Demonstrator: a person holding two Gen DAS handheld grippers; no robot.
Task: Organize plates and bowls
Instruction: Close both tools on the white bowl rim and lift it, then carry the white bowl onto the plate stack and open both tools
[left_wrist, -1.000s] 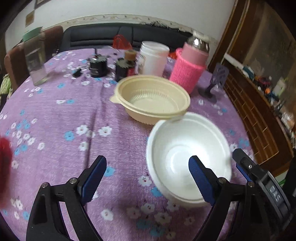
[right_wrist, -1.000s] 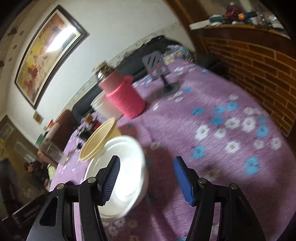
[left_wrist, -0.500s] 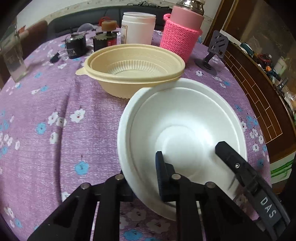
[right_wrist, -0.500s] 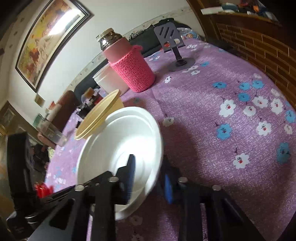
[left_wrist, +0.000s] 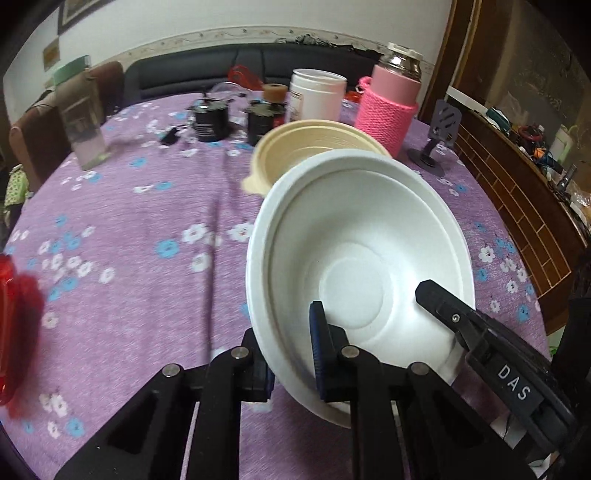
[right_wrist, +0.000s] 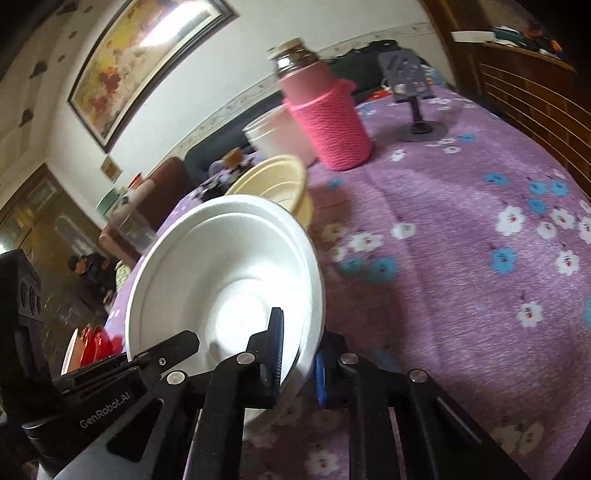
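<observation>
White bowl (left_wrist: 354, 258) hangs tilted above the purple floral tablecloth (left_wrist: 129, 258), just in front of the beige bowl (left_wrist: 314, 147). Both the left gripper (left_wrist: 291, 354) and the right gripper (right_wrist: 297, 354) pinch its rim, one finger inside and one outside; the right's jaws have just been closing onto it.

White bowl (left_wrist: 354, 236) hides much of the beige bowl (left_wrist: 314, 147) behind it

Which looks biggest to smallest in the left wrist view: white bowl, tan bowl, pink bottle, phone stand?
1. white bowl, though it is nearest the camera.
2. tan bowl, partly hidden.
3. pink bottle.
4. phone stand.
</observation>
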